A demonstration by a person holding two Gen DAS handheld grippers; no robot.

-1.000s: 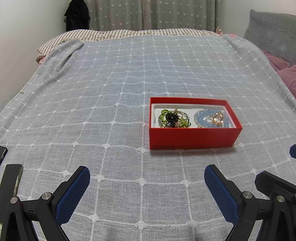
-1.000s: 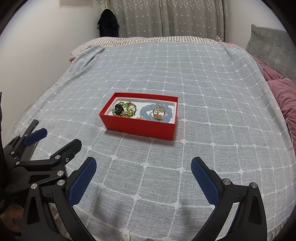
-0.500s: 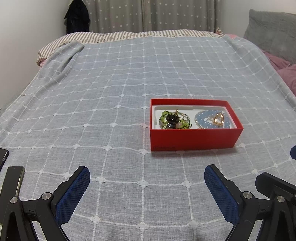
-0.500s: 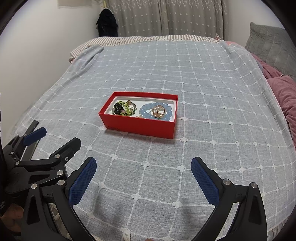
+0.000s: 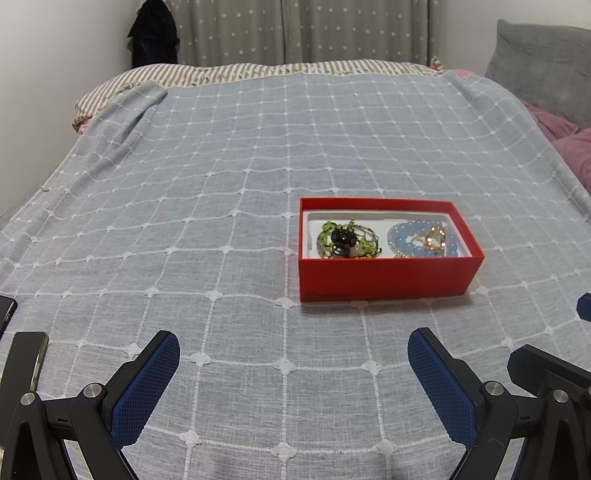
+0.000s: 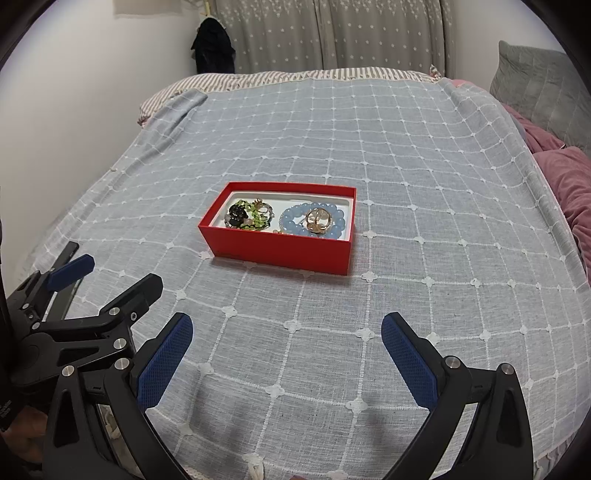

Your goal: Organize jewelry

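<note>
One red box sits on the bed, on the grey checked bedspread, lid off, white lining showing. Two heaps of jewelry inside. Left end of the box: green and black bead cluster with a thin gold-coloured piece tangled in it; number of separate pieces here cannot be told. Right end of the box: one blue bead bracelet with one gold ornament lying on it.

Handling, as judged: all pieces light. Beads hard and smooth, likely to slip between pads; strands limp, will droop and may snag a neighbour. Gold ornament looks thin, so a gentle pinch. Best hold on the bracelet: across the bead strand at its near arc, clear of the ornament. Box is stiff card, light, may slide on cloth.

Left claw: pads wide apart, nothing held, on the near side of the box. Right claw: pads wide apart, nothing held, also near side, well apart from the box.

Beyond the box: one grey pillow, star-patterned curtains.
</note>
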